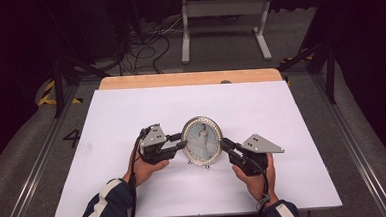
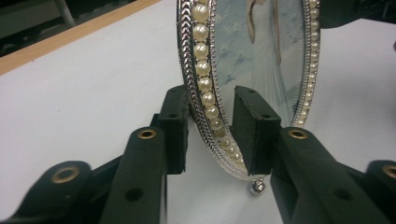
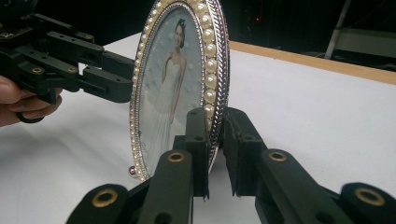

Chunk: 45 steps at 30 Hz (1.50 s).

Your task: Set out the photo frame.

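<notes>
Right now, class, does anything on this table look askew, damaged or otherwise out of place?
Nothing stands out. The oval pearl-rimmed photo frame stands upright on the white table, its rim unbroken and its glass whole. The left gripper and right gripper straddle its opposite edges. No spills or debris.

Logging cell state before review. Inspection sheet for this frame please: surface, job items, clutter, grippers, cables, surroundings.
Surface: white table top, wooden strip along the far edge.
Job's things: oval silver photo frame with pearl rim, upright on small ball feet, bridal portrait inside.
Clutter: nothing seen.
Grippers: left gripper straddles one side of the frame's rim, a gap at the front pad; right gripper on the opposite side, front pad against the rim.
Cables: one trails from each gripper; loose black cables on the floor.
Surroundings: grey stand beyond the table, dark room.
</notes>
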Tool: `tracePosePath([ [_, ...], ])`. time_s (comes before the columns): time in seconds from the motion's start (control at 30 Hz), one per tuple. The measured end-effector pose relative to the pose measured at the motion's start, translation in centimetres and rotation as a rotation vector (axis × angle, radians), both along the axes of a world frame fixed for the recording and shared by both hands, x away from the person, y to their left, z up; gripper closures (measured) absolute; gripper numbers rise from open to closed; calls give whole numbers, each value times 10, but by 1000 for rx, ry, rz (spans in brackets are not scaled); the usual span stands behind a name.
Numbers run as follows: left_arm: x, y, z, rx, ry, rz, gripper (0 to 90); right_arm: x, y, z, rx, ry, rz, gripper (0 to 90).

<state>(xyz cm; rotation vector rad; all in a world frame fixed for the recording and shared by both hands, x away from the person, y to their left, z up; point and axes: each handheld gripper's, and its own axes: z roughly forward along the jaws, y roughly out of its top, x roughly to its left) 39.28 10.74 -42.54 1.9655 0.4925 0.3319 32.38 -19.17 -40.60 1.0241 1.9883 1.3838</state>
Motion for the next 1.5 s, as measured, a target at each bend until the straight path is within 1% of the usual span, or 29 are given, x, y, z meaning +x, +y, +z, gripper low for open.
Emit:
tracePosePath([
  [0.03, 0, 1, 0, 2, 4, 2, 691, 0, 0, 0, 0, 0, 0, 809],
  [0.07, 1, 2, 0, 1, 10, 3, 721, 0, 0, 0, 3, 1, 3, 810],
  [0.17, -1, 2, 1, 14, 10, 2, 722, 2, -1, 0, 4, 0, 7, 811],
  [0.27, -2, 2, 1, 17, 14, 4, 725, 4, -1, 0, 4, 4, 5, 811],
  [0.57, -8, 3, 2, 37, 4, 9, 726, 11, -3, -1, 7, 10, 6, 804],
  [0.83, -11, 3, 2, 69, -3, 9, 733, 15, -3, 0, -3, 5, 9, 807],
  [0.9, -12, 2, 2, 80, -11, 11, 737, 16, -3, 0, -2, 3, 5, 808],
  [1.23, -12, 1, 0, 86, -19, 12, 737, 16, -4, -1, -4, -2, 5, 810],
  [1.33, -13, 0, 0, 91, -17, 10, 734, 16, -4, -1, -17, 1, 7, 817],
  [1.37, -13, 1, 0, 93, -18, 11, 734, 16, -4, -2, -33, 4, 8, 818],
  [1.5, -13, 0, 0, 99, -24, 11, 733, 15, -4, -3, -46, 5, 12, 819],
])
